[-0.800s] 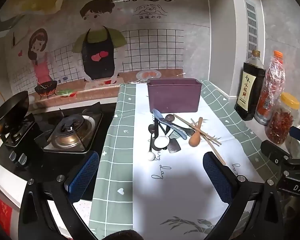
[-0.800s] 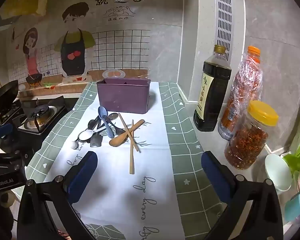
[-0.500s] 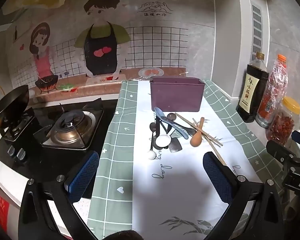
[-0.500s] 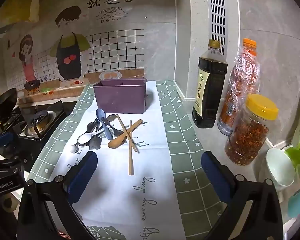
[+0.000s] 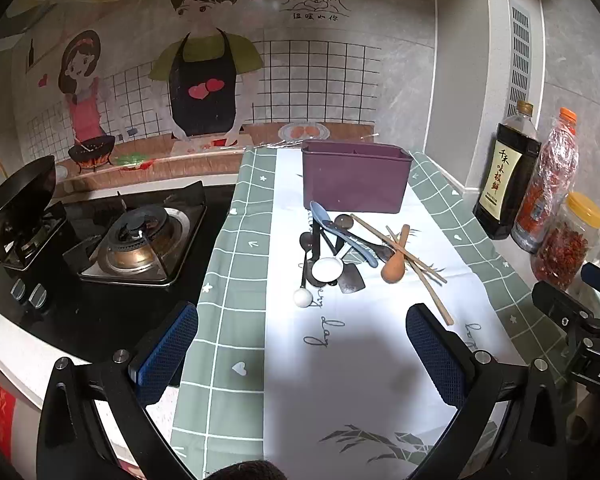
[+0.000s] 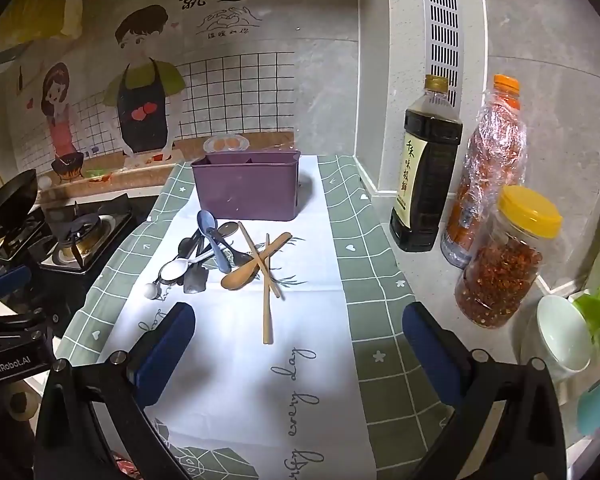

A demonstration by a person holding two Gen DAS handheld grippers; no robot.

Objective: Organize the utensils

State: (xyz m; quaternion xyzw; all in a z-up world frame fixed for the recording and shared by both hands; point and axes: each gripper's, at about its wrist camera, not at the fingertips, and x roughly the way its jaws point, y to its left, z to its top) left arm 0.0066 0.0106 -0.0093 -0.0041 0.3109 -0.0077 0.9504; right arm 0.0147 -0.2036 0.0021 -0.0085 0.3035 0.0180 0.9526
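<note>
Utensils [image 5: 340,248] are lying heaped on the cloth [image 5: 364,360] just near of the purple caddy [image 5: 356,180]. I am holding my left gripper [image 5: 302,354] and right gripper [image 6: 298,350] spread, gripping nothing. Only my right view is showing the white cup [image 6: 560,336]; my left one is showing more stove [image 5: 136,240].

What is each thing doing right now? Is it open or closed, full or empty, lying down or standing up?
Left gripper: open, holding nothing.
Right gripper: open, holding nothing.
Purple plastic utensil box: upright, no utensils sticking out.
Brown wooden spoon: lying flat, crossed by the wooden chopsticks.
Blue plastic spoon: lying on the heap.
Dark soy sauce bottle: upright, capped.
Yellow-lidded chilli jar: closed, nearly full.
Gas burner: unlit.
</note>
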